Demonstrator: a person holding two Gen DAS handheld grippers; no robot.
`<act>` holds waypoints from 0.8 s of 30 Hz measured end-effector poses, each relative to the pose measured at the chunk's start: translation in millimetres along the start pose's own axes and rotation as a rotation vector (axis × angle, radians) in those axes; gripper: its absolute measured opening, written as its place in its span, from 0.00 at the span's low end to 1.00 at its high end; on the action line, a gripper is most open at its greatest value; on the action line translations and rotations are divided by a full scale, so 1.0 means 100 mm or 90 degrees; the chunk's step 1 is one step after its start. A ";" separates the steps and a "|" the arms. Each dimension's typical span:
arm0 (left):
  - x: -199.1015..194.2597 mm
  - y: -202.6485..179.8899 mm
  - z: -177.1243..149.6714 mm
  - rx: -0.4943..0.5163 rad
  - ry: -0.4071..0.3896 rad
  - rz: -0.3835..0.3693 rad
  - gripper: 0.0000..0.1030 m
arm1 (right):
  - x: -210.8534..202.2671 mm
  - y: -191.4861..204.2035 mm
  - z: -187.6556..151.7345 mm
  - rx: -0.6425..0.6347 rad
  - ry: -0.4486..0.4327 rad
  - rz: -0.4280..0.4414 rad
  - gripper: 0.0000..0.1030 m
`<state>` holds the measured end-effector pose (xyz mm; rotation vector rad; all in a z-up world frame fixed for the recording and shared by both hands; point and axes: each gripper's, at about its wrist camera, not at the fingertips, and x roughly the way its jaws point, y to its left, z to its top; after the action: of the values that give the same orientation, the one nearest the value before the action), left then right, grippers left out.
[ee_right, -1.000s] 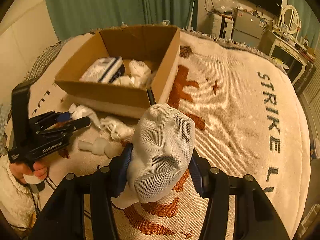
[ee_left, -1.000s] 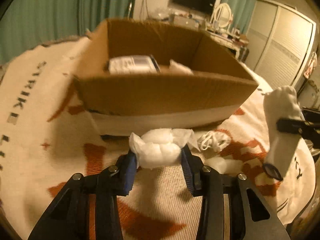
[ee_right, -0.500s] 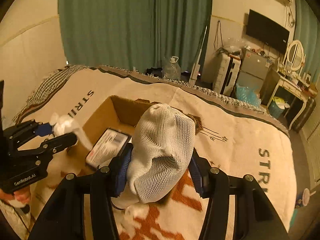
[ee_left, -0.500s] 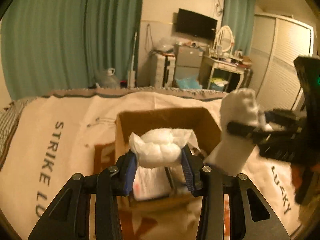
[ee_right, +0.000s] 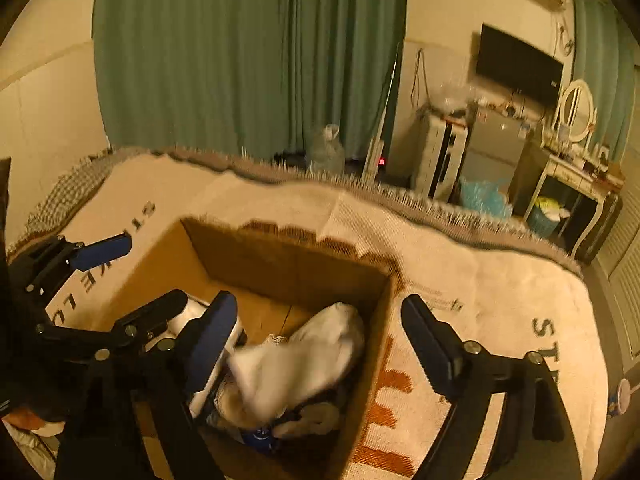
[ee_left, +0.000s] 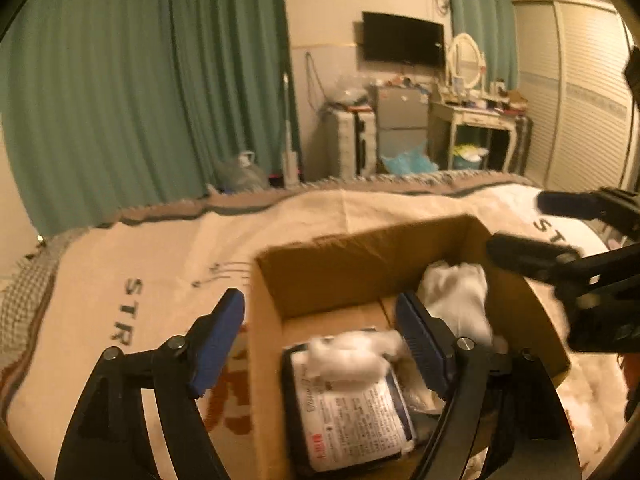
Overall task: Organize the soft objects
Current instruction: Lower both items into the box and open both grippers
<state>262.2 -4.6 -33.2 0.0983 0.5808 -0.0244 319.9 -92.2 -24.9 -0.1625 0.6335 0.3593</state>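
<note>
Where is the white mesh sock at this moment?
The white mesh sock lies inside the cardboard box, toward its right wall in the right wrist view, below the open right gripper and beside the labelled packet.

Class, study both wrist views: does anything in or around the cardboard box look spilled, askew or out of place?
Nothing stands out. The cotton wad and mesh sock lie inside the cardboard box, heaped loosely on a printed packet. Both the left hand-held gripper and right hand-held gripper are open.
</note>
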 end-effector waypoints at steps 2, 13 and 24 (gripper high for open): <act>-0.11 0.05 0.05 -0.006 -0.004 0.008 0.76 | -0.19 0.00 0.06 0.000 -0.015 -0.004 0.84; -1.71 0.16 0.24 0.000 -0.127 -0.002 0.77 | -1.83 0.25 0.18 0.001 -0.096 -0.004 1.00; -2.29 0.25 -0.20 -0.014 -0.131 0.002 0.77 | -2.56 0.61 -0.42 -0.006 -0.115 -0.029 1.00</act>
<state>60.9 21.4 78.0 0.0736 0.3754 -0.0253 82.8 -117.6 94.2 -0.1508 0.4496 0.3295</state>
